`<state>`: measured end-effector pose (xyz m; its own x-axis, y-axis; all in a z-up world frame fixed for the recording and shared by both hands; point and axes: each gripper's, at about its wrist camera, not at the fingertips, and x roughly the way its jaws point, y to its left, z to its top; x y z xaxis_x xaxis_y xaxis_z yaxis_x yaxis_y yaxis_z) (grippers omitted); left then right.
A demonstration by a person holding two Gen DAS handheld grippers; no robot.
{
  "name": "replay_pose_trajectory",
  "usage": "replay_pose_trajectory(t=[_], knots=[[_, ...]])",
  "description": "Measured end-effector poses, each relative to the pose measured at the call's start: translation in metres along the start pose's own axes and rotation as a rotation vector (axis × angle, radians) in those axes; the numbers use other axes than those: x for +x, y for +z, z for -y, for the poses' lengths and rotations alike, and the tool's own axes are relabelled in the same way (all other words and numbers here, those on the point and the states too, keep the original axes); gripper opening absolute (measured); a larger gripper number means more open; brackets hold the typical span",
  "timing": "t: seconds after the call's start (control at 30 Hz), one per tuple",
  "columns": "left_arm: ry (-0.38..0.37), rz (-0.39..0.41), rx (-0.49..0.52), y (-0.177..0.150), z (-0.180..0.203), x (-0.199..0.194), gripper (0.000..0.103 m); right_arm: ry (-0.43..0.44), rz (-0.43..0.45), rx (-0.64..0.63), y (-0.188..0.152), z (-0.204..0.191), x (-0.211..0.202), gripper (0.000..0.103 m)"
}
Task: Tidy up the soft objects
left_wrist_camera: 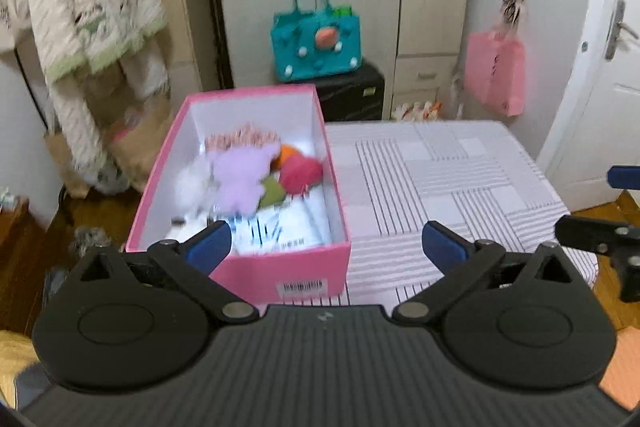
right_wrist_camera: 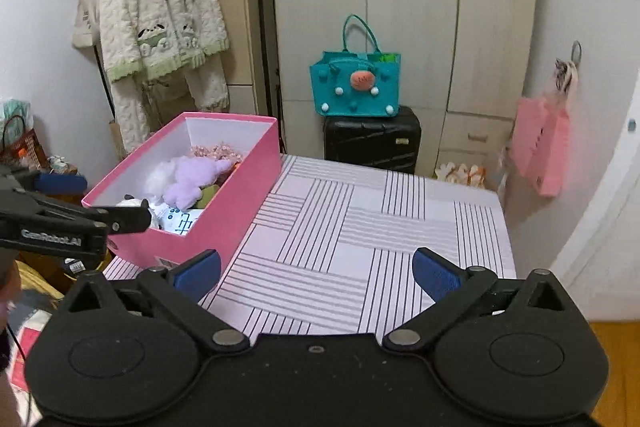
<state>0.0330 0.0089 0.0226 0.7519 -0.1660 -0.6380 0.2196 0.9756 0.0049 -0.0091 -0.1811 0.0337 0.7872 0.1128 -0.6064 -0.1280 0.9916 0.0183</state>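
A pink box (left_wrist_camera: pixel 280 273) (right_wrist_camera: pixel 240 203) with a white inside stands on the left part of a striped table (left_wrist_camera: pixel 440 179) (right_wrist_camera: pixel 360 227). In it lie soft toys: a purple plush (left_wrist_camera: pixel 240 175) (right_wrist_camera: pixel 188 179), a white fluffy one (left_wrist_camera: pixel 192 183), a red one (left_wrist_camera: pixel 300 173), a green one (left_wrist_camera: pixel 272 193), and a pink frilly piece (left_wrist_camera: pixel 240 139) at the back. My left gripper (left_wrist_camera: pixel 326 247) is open over the box's near end, nothing between its blue pads. My right gripper (right_wrist_camera: pixel 316 273) is open above the bare striped cloth, right of the box.
A teal felt bag (right_wrist_camera: pixel 356 83) sits on a black suitcase (right_wrist_camera: pixel 372 141) behind the table, before a wardrobe. A cream cardigan (right_wrist_camera: pixel 160 15) hangs at the left. A pink bag (right_wrist_camera: pixel 540 147) hangs on the right wall, by a white door (left_wrist_camera: pixel 600 87).
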Motion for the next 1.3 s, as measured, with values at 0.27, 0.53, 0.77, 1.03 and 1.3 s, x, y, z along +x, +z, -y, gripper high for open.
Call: replay_pose_trajectory(t=[0.27,0.53,0.77,1.03,1.3], knots=[[0.088,0.003,0.013,-0.013,0.008,-0.002,0.103,-0.044,-0.012,0.024,-0.013,0.002,-0.001,0.103],[0.056,0.039,-0.001,-0.022,0.012,-0.009,0.103,-0.07,0.05,0.034,-0.022,0.004,-0.024,0.103],[0.053,0.09,0.028,-0.029,0.023,-0.02,0.103,-0.119,0.064,0.016,-0.029,-0.005,-0.031,0.103],[0.062,0.146,0.022,-0.035,0.031,-0.038,0.103,-0.074,0.051,0.007,-0.035,-0.008,-0.03,0.103],[0.151,0.131,-0.005,-0.037,0.026,-0.027,0.103,-0.158,0.073,-0.022,-0.037,-0.013,-0.031,0.103]])
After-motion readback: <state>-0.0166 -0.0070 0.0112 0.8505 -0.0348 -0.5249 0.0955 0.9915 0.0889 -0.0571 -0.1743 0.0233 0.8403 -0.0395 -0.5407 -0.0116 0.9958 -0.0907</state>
